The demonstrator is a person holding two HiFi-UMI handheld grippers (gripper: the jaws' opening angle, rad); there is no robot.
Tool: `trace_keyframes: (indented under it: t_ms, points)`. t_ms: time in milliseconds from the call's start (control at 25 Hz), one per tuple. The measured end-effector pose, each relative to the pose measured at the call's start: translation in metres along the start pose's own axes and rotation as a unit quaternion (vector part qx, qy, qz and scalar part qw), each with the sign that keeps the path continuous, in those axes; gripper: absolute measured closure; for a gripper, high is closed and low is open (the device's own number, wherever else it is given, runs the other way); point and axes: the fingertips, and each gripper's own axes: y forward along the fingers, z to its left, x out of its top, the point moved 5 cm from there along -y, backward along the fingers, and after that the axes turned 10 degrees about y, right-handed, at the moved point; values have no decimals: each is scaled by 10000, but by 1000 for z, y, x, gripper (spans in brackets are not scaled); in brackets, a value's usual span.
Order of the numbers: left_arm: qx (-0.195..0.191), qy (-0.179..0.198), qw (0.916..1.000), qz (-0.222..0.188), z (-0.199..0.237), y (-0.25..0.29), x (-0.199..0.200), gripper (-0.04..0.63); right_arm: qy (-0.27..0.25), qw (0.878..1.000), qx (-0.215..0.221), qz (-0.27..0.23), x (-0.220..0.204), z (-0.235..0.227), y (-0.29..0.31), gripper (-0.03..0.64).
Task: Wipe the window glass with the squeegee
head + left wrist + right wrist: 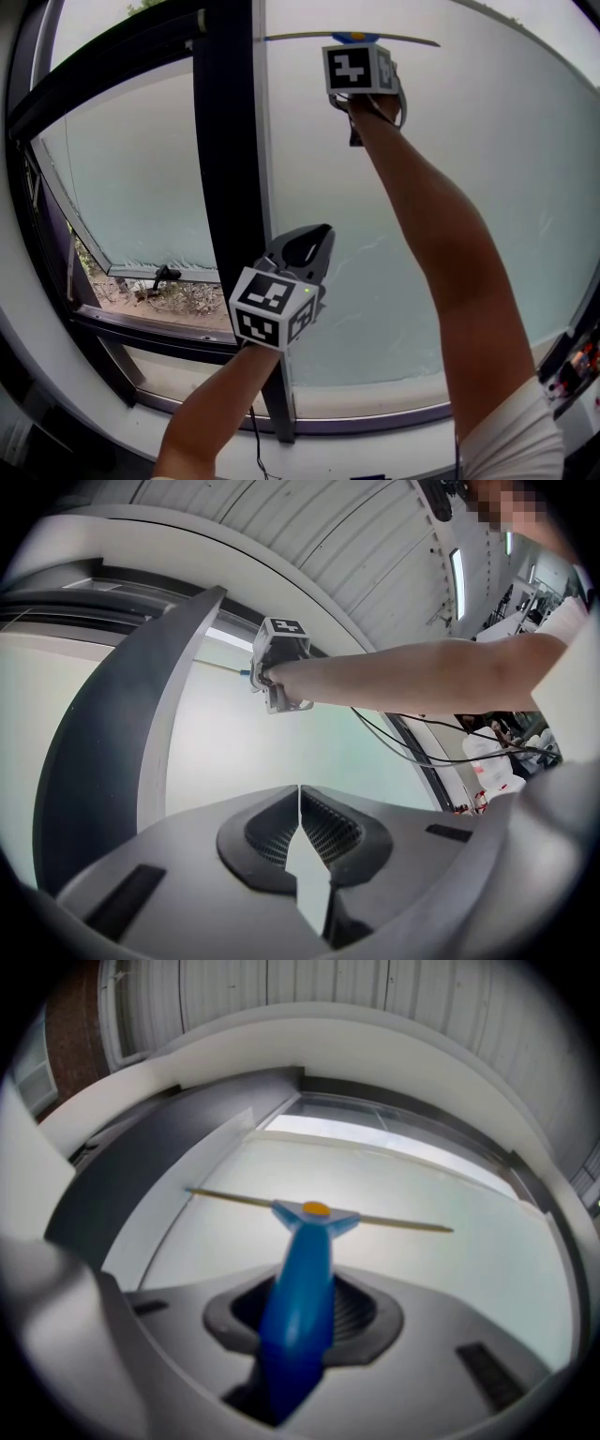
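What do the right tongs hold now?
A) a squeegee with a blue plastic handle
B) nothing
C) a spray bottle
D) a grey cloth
A: the right gripper view shows the right tongs closed on the blue-handled plastic squeegee, its thin blade toward the window glass.

Bare arms, one white short sleeve, a grey handheld gripper on each.
Left gripper point(300, 797) and right gripper point(305, 1309) in pale grey moulded plastic, jaws lined with black ribbed pads point(330, 829); white marker cube point(272, 309) with black squares on each; thin black cables point(412, 738) trailing; white sleeve point(511, 436) on the right arm.
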Motion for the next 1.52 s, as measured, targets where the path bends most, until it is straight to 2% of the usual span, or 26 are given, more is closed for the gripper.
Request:
trace_keyframes:
  t_ms: [880, 1040, 1520]
  points:
    - [-181, -295, 9993, 167, -34, -25, -6, 565, 30, 9987, 84, 510, -45, 0, -28, 487]
    - [-184, -345, 9990, 201, -37, -29, -8, 565, -87, 9988, 52, 469, -48, 2, -36, 486]
    - [-221, -550, 9977, 335, -52, -40, -24, 565, -89, 9971, 110, 742, -86, 2, -48, 488]
